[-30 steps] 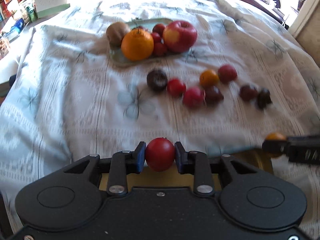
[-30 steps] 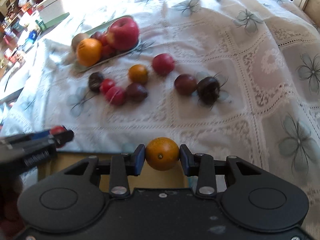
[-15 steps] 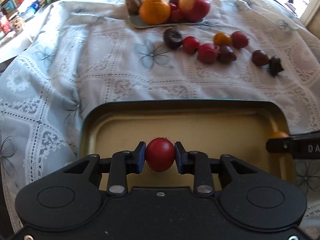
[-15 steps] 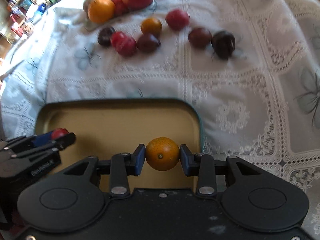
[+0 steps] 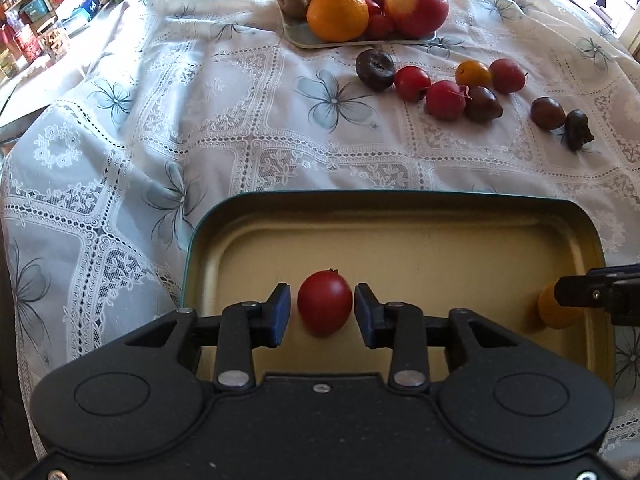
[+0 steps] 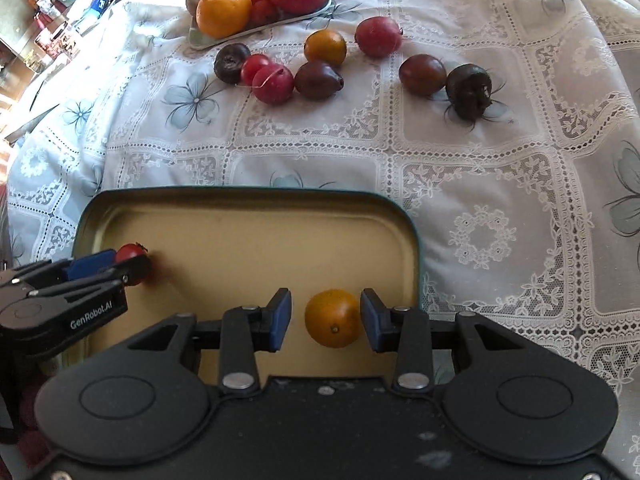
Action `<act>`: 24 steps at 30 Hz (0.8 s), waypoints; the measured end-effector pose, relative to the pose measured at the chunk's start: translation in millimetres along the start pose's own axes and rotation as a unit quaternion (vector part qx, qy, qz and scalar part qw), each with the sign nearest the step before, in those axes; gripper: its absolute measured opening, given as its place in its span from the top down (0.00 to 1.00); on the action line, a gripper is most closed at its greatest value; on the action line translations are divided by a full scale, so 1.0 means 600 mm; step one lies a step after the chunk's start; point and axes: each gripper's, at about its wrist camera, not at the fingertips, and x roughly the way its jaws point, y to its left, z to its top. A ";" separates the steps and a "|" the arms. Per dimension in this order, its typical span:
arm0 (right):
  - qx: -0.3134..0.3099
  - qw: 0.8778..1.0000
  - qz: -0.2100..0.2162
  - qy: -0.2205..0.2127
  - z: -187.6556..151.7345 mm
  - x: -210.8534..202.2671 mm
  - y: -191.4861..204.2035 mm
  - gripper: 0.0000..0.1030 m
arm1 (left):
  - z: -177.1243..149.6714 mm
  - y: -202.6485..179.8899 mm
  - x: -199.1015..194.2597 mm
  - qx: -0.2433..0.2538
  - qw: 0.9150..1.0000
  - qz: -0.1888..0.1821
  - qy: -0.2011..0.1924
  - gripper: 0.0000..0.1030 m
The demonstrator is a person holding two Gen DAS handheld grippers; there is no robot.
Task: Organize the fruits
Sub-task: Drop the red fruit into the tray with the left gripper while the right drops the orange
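- Release was the step in hand: both grippers hung low over the tin (image 5: 400, 204) at the near edge of the cloth (image 5: 240, 120), each letting a fruit go into it.
- My left gripper (image 5: 322, 310) had its jaws opening; the red fruit (image 5: 324, 302) sat between the pads with a gap on either side, resting, as I judged, on the tin floor near the left wall.
- My right gripper (image 6: 326, 316) was opening too; the orange fruit (image 6: 333, 318) lay between its pads, clear of the left one and very close to the right one, near the tin's right wall.
- Next, I reckoned, both grippers had to lift straight up with jaws spread wide enough to clear the fruits, then travel out to the loose fruits (image 6: 316, 72) on the cloth.
- Round fruit on a smooth floor could roll if a pad brushed it on the way up, so I wanted no sideways drift until clear.
- Edges: the tin's raised rim ringed both fruits; the left fingers stood just inside the left wall, the right ones just inside the right wall.
- Room: the middle of the tin was bare, and open cloth lay between tin and loose fruits.
- The plate (image 5: 304, 38) beyond them was already heaped, leaving little space there.
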 end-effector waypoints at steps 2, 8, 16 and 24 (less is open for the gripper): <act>0.002 1.000 0.002 -0.002 0.001 -0.002 -0.001 0.61 | 0.000 0.001 0.000 -0.003 1.000 -0.002 0.002 0.56; 0.007 1.000 0.003 -0.008 0.001 -0.005 -0.005 0.61 | 0.000 0.000 -0.003 -0.004 1.000 -0.002 0.000 0.56; 0.008 1.000 0.000 -0.007 0.000 -0.002 -0.004 0.61 | 0.005 0.004 -0.012 -0.009 1.000 -0.005 -0.004 0.56; 0.016 1.000 0.001 -0.008 0.001 -0.001 -0.007 0.61 | 0.007 0.001 -0.032 -0.007 1.000 -0.019 0.000 0.56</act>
